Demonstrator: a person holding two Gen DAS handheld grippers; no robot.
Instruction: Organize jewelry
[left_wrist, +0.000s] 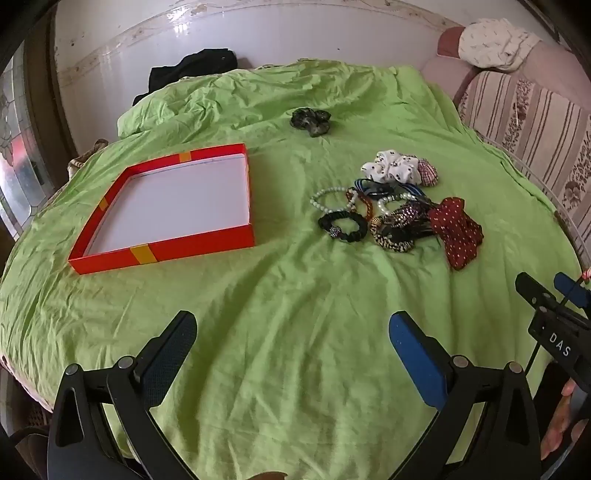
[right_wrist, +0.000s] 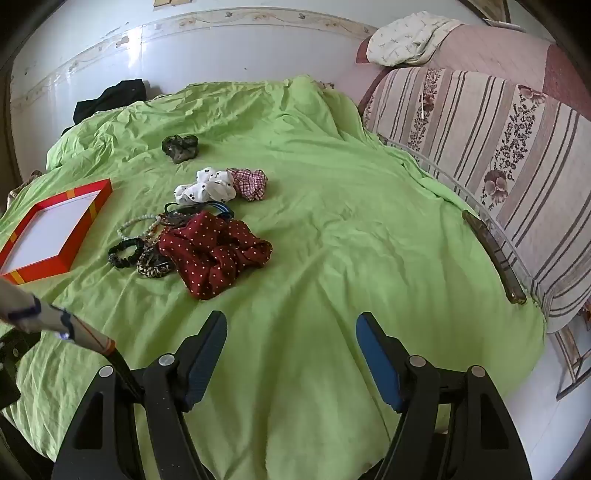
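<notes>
While a heap of jewelry and hair ties (left_wrist: 391, 214) lies on a green bedsheet (left_wrist: 295, 314), an empty red box lid (left_wrist: 166, 210) sits well apart to its left. Within the heap are a pearl bracelet (left_wrist: 327, 197), a black scrunchie (left_wrist: 341, 225) and a red dotted scrunchie (right_wrist: 214, 254); a dark scrunchie (left_wrist: 310, 120) lies alone beyond. Both the left gripper (left_wrist: 291, 341) and right gripper (right_wrist: 291, 338) hover spread wide, holding nothing, near the heap. A striped cushion (right_wrist: 517, 155) borders the bed.
</notes>
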